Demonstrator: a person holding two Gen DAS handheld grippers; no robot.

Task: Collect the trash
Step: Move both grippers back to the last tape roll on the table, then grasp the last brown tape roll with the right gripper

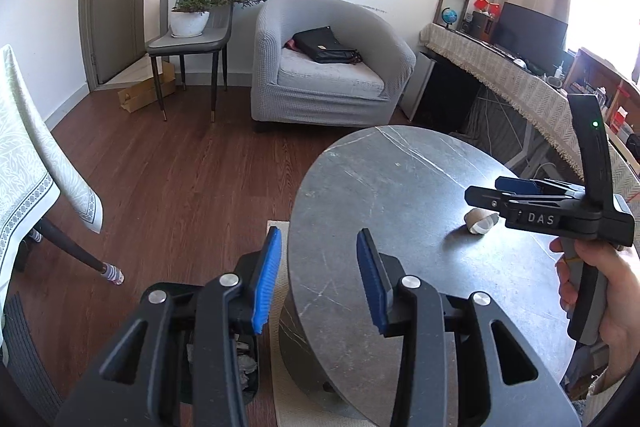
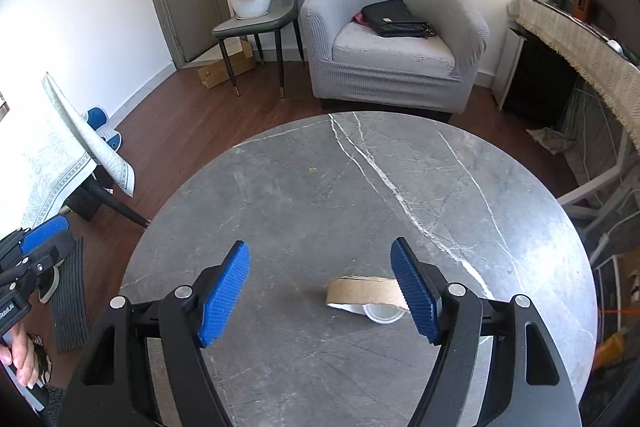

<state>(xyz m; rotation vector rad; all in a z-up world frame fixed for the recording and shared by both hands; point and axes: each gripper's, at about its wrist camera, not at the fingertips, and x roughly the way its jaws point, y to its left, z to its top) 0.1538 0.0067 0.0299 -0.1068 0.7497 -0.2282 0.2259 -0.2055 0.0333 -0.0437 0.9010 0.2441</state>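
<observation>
One piece of trash is left on the round grey worktop (image 2: 360, 187): a cardboard tape roll (image 2: 362, 291) lying just beside the right gripper (image 2: 324, 291), whose released fingers (image 2: 416, 293) overlap its end in view. Closing off-centre could roll it away. The left gripper (image 1: 316, 275), empty and released, angles down over the bin (image 1: 244, 359) beside the worktop.

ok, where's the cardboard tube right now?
The cardboard tube lies on its side on the round marble table, low in the right wrist view just inside the open right gripper; the left wrist view shows it at the table's right.
</observation>
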